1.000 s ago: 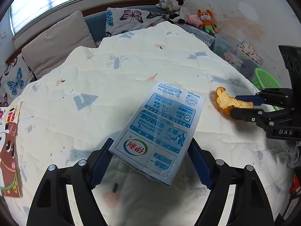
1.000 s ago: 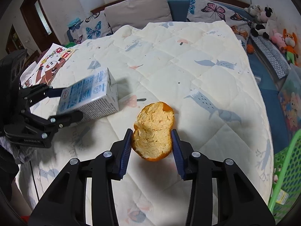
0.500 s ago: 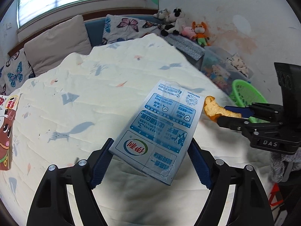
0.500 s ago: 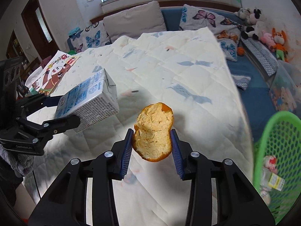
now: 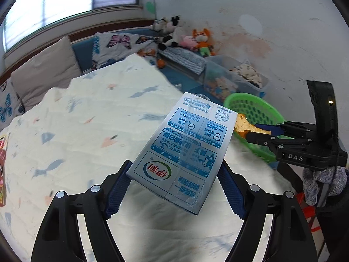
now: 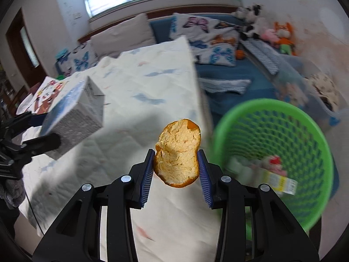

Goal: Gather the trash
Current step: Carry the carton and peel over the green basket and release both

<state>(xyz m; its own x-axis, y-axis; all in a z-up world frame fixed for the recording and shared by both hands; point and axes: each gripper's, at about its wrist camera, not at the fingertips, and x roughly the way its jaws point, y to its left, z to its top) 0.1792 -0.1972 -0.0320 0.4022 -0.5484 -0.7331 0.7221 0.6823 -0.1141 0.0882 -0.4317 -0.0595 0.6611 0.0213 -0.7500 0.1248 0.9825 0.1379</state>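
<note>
My left gripper (image 5: 174, 187) is shut on a blue and white milk carton (image 5: 185, 150) and holds it in the air above the bed. The carton also shows in the right wrist view (image 6: 74, 120) at the left. My right gripper (image 6: 176, 170) is shut on a piece of orange peel (image 6: 178, 150), held above the bed's right edge, just left of the green mesh trash basket (image 6: 283, 131). In the left wrist view the right gripper (image 5: 259, 133) holds the peel (image 5: 243, 125) over the near rim of the basket (image 5: 250, 107). The basket holds some trash.
The bed has a cream quilt (image 5: 76, 120) with pillows (image 5: 43, 72) at its head. Plush toys (image 5: 185, 37) and a clear storage box (image 5: 235, 76) stand along the wall beyond the basket. A picture book (image 6: 48, 93) lies on the bed's left side.
Both grippers have swung to the right with their loads, from over the middle of the bed toward the green basket, which now fills the right of the right wrist view.
</note>
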